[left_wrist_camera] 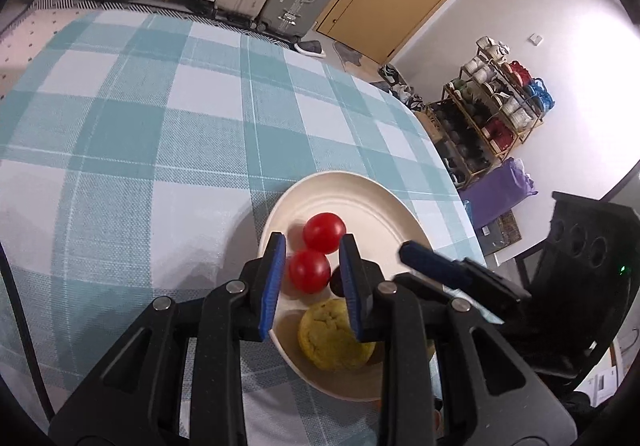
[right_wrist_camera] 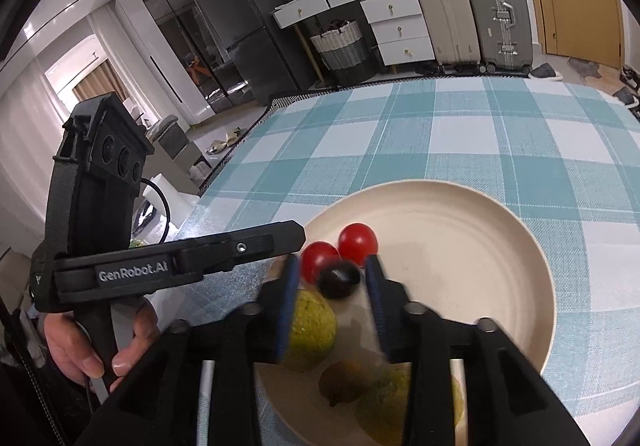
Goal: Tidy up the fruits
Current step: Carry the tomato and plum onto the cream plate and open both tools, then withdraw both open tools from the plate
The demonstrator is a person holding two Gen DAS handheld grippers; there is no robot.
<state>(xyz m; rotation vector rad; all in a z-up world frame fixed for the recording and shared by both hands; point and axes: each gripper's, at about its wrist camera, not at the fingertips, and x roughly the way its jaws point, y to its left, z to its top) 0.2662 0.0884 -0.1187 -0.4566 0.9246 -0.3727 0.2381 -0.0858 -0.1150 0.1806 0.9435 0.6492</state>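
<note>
Resting on cream plate [right_wrist_camera: 500, 246]: red tomatoes [right_wrist_camera: 358, 244], dark grape [right_wrist_camera: 339, 278]; right gripper [right_wrist_camera: 333, 302] spread, left gripper [left_wrist_camera: 312, 282] pressed together.

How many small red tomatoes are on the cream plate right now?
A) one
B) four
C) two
C: two red tomatoes sit side by side on the plate, next to a dark grape and some yellow-green fruits.
</note>
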